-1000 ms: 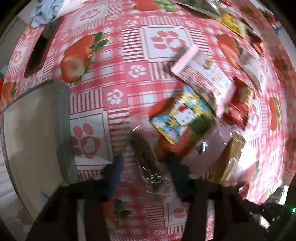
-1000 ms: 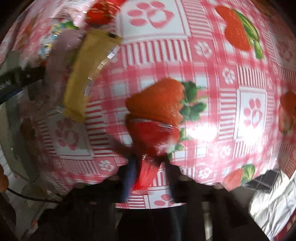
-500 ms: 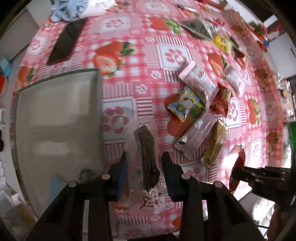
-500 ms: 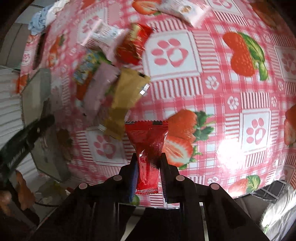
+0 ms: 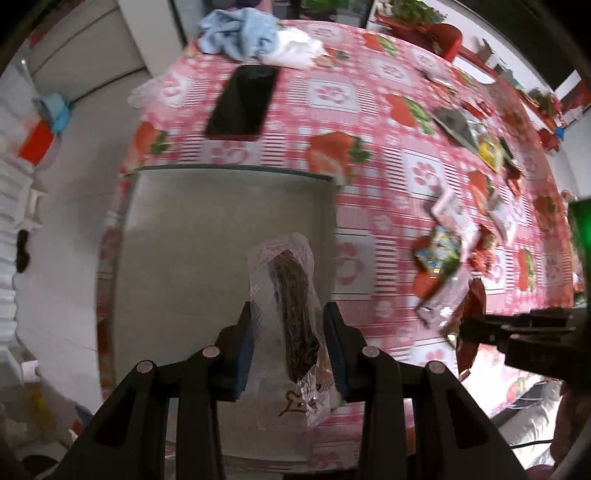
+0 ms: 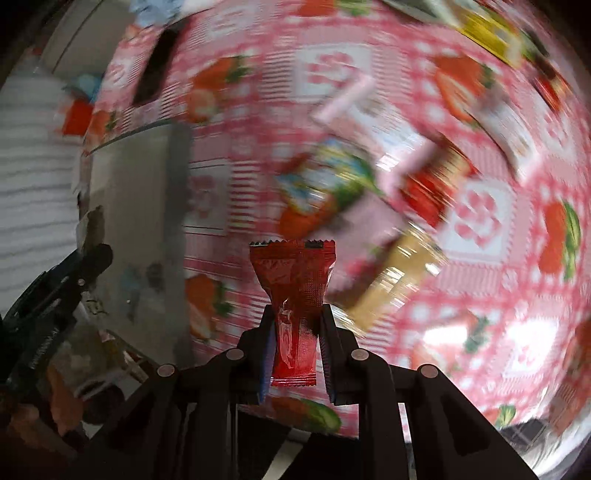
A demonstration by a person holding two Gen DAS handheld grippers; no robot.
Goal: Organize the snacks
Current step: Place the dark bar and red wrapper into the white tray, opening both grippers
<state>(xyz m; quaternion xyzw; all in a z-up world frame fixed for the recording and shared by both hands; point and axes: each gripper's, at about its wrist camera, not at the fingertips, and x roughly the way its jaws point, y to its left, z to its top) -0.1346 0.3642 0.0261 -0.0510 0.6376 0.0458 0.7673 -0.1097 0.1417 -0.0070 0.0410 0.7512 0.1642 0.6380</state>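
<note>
Grey tray (image 5: 192, 236) sits right under my left tongs (image 5: 288, 332), which are pinching a clear-wrapped brown snack bar (image 5: 295, 314). Over on the right, my other tongs (image 6: 295, 332) are squeezing a red candy packet (image 6: 295, 291), loose snacks (image 6: 332, 184) beyond them.

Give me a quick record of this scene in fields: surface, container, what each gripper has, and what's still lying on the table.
surface: table with a pink strawberry cloth
container: grey tray, nothing seen in it
left gripper: shut on a clear packet with a dark brown snack, above the tray
right gripper: shut on a red packet, above the cloth beside the tray
loose snacks: a cluster of packets right of the tray
other: black phone, blue cloth
</note>
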